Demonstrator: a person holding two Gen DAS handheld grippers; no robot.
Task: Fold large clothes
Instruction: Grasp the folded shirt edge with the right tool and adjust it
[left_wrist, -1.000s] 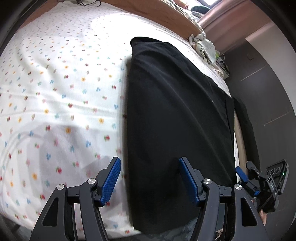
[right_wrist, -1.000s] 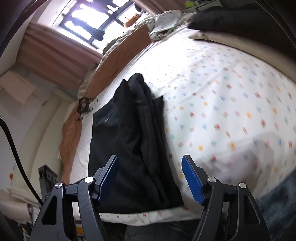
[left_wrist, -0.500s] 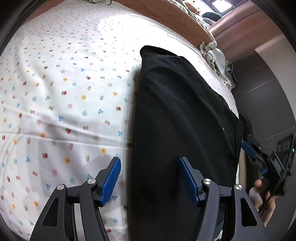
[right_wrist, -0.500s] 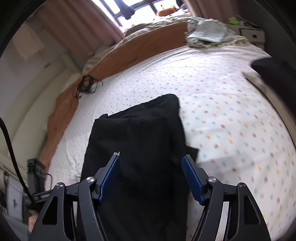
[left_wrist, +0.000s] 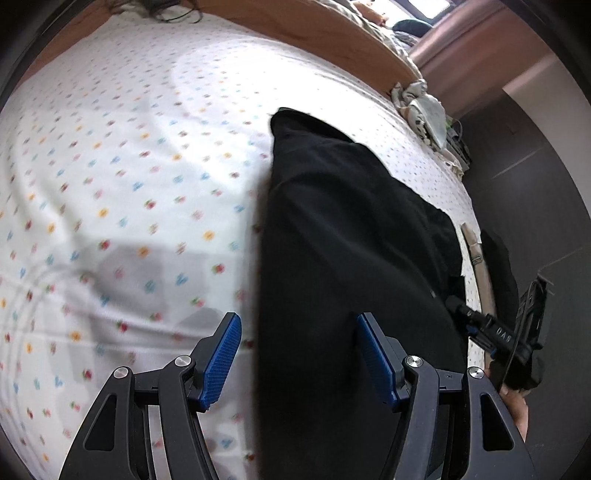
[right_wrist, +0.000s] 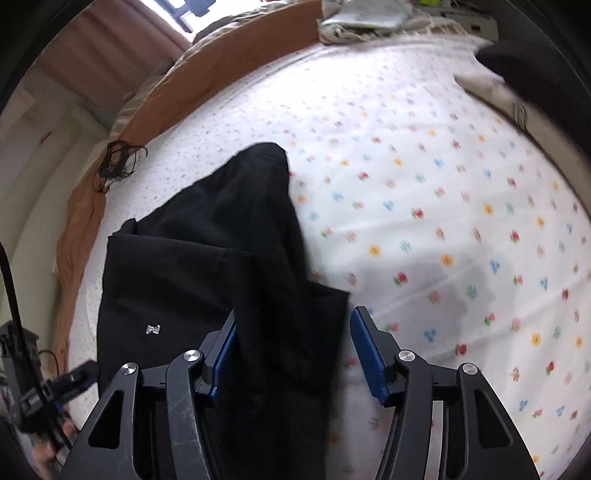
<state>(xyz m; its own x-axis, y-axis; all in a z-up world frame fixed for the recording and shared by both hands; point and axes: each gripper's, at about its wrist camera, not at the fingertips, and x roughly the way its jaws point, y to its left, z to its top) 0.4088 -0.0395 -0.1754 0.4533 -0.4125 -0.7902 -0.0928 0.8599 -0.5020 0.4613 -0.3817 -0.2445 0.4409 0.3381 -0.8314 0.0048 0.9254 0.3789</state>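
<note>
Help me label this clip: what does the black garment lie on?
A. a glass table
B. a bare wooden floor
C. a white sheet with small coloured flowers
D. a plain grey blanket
C: the black garment is spread over a white sheet dotted with little coloured flowers, which shows on both sides of the cloth in the two wrist views.

The black garment (right_wrist: 207, 280) hides part of the right tongs' (right_wrist: 291, 354) left pad, its near end cut off.

black garment (left_wrist: 351, 258), white sheet (left_wrist: 147, 147) with seemingly floral dots
</note>
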